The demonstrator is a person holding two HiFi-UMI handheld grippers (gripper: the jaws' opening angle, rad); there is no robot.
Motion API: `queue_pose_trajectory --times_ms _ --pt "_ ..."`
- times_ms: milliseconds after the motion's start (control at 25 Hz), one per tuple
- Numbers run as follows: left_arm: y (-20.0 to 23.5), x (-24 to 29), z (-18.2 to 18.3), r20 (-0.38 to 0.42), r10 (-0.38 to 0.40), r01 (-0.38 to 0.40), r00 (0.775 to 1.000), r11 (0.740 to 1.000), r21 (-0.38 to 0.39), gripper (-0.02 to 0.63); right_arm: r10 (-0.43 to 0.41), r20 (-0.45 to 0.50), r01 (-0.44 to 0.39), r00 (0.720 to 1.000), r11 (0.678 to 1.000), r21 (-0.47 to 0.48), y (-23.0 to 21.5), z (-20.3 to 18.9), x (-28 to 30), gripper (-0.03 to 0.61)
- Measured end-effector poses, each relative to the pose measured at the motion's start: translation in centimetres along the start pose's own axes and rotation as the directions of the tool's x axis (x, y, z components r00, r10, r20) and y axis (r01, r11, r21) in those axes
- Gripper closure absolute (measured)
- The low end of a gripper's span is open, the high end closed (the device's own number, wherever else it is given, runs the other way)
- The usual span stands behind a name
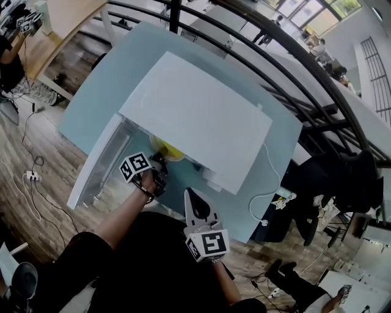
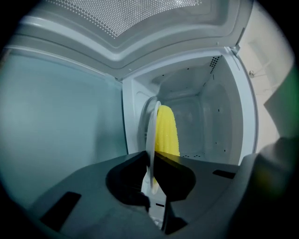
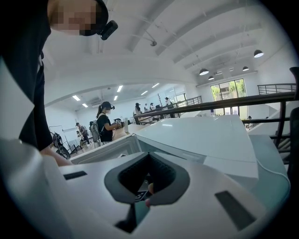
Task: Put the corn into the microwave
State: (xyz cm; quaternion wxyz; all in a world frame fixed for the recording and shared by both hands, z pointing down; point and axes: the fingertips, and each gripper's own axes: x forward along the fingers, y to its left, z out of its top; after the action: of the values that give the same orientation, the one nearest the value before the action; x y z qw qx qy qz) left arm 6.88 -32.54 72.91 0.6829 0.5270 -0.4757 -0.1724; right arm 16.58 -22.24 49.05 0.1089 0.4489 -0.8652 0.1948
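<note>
A pale blue-green table [image 1: 98, 92] stands on a wood-plank floor [image 1: 43, 159], beside a black metal railing [image 1: 175, 15]. A white cable [image 1: 250, 208] loops over the table's near corner. A white power strip [image 1: 30, 177] lies on the floor. Farther off, a person [image 3: 105, 123] wearing a backpack stands beneath round ceiling lamps [image 3: 203, 72].

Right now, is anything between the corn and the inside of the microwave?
Nothing visible. The door stands open to the left, and the microwave looks bare inside where it shows. The left gripper grips the plate by its rim, with the corn on it, right at the opening.
</note>
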Motion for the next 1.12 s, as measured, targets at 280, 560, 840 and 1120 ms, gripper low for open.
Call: queue_pose_trajectory --times_ms 280,560,840,1120 --pt "0.1 1.0 0.2 -0.005 0.013 -0.013 1.000 1.000 -0.009 0.584 -0.003 -0.003 0.003 1.000 1.000 0.024 -0.5 -0.1 0.0 0.571" --pt "0.3 1.5 0.5 -0.003 0.027 -0.027 1.000 1.000 -0.016 0.586 -0.009 -0.007 0.009 1.000 0.999 0.032 -0.8 -0.2 0.2 0.571" --pt "0.3 2.2 0.3 -0.014 0.059 -0.058 0.998 0.998 0.028 0.584 -0.014 -0.006 0.014 1.000 0.999 0.035 -0.9 -0.1 0.5 0.571" --pt "0.3 2.5 0.4 -0.016 0.072 -0.070 0.997 0.995 0.075 0.584 -0.023 -0.004 0.023 1.000 0.999 0.043 -1.1 -0.4 0.4 0.571"
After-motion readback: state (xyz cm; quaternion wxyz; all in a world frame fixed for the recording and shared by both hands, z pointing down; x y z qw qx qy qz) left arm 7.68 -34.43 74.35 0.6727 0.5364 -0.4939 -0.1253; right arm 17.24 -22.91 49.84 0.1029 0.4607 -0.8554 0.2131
